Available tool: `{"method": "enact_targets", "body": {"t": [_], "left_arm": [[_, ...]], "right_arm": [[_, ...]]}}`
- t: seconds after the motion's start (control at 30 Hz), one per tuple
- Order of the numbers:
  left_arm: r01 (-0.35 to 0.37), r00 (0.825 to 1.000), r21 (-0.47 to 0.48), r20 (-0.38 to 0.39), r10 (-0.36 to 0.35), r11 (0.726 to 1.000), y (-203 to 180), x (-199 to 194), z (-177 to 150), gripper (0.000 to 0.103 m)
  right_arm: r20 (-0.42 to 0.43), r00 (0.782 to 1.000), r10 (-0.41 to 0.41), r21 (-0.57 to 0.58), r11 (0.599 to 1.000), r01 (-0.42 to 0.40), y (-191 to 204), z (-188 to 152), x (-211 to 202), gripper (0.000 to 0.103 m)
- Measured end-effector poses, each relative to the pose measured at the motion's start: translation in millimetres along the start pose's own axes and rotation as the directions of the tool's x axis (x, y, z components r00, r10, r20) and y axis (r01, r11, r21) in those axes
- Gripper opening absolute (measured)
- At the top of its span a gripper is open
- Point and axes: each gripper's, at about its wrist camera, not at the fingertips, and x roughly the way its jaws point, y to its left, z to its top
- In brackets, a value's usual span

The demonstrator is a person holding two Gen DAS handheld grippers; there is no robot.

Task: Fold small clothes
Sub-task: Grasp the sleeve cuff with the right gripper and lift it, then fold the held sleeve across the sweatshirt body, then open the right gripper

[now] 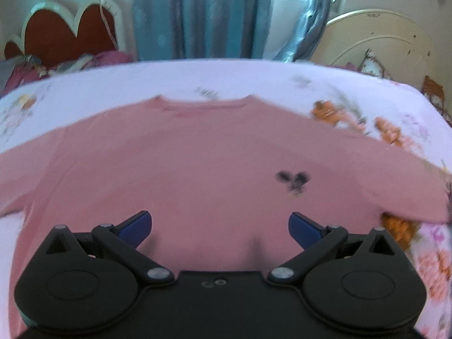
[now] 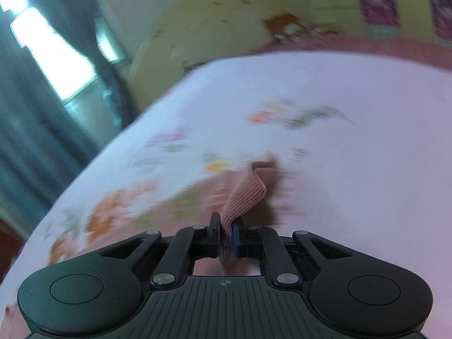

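A pink long-sleeved top (image 1: 203, 163) lies spread flat on a floral bedsheet (image 1: 254, 79), neckline at the far side, a small dark print on its chest. My left gripper (image 1: 220, 227) hangs open above the top's lower body, blue pads wide apart, holding nothing. My right gripper (image 2: 225, 233) is shut on the ribbed pink cuff (image 2: 244, 195) of the top's sleeve and holds it above the sheet (image 2: 353, 141). The right wrist view is blurred.
A red heart-shaped headboard (image 1: 65, 34) and bedding stand at the back left. Blue curtains (image 1: 203, 14) hang behind the bed. A cream headboard (image 1: 378, 42) stands at the back right, also in the right wrist view (image 2: 214, 25). The bed edge curves at the right.
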Motion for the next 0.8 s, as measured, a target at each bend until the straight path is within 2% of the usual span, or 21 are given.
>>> {"method": "enact_targets", "body": {"t": [0.1, 0.17, 0.23, 0.3, 0.4, 0.53, 0.67, 0.73, 0.8], "left_arm": [[0.04, 0.999, -0.043, -0.017, -0.041, 0.998, 36.4, 4.7, -8.2, 0.103], [0.087, 0.996, -0.053, -0.011, -0.088, 0.995, 58.9, 5.2, -11.3, 0.094], [0.111, 0.994, -0.064, -0.004, -0.112, 0.992, 82.9, 4.6, -12.5, 0.09], [0.107, 0.994, -0.074, 0.014, -0.106, 0.991, 108.8, 1.2, -13.1, 0.09], [0.086, 0.996, -0.107, 0.033, -0.083, 0.991, 146.7, -5.5, -13.5, 0.098], [0.083, 0.996, -0.155, 0.036, -0.078, 0.984, 189.5, -11.5, -16.0, 0.099], [0.062, 0.998, -0.186, 0.035, -0.057, 0.981, 216.7, -14.6, -19.4, 0.099], [0.061, 0.998, -0.194, 0.036, -0.055, 0.979, 220.5, -12.5, -18.5, 0.099], [0.069, 0.997, -0.19, 0.04, -0.063, 0.979, 223.0, -12.0, -18.2, 0.099]], "right_arm": [[-0.022, 0.996, 0.087, -0.121, 0.989, -0.089, 65.5, -15.1, -9.2, 0.006], [-0.053, 0.989, 0.14, -0.182, 0.972, -0.148, 111.1, -32.2, -13.4, 0.006], [-0.088, 0.98, 0.18, -0.242, 0.95, -0.196, 158.0, -55.3, -15.1, 0.006], [-0.13, 0.967, 0.219, -0.299, 0.921, -0.249, 207.5, -84.8, -17.0, 0.006], [-0.197, 0.945, 0.263, -0.372, 0.871, -0.32, 271.4, -133.8, -15.5, 0.006], [-0.298, 0.904, 0.308, -0.461, 0.782, -0.419, 351.2, -204.3, -11.1, 0.006], [-0.394, 0.861, 0.323, -0.502, 0.709, -0.496, 406.5, -264.9, -3.4, 0.006], [-0.424, 0.857, 0.294, -0.524, 0.692, -0.497, 413.8, -283.2, 5.8, 0.006], [-0.421, 0.864, 0.277, -0.546, 0.683, -0.485, 416.1, -294.0, 8.6, 0.006]]}}
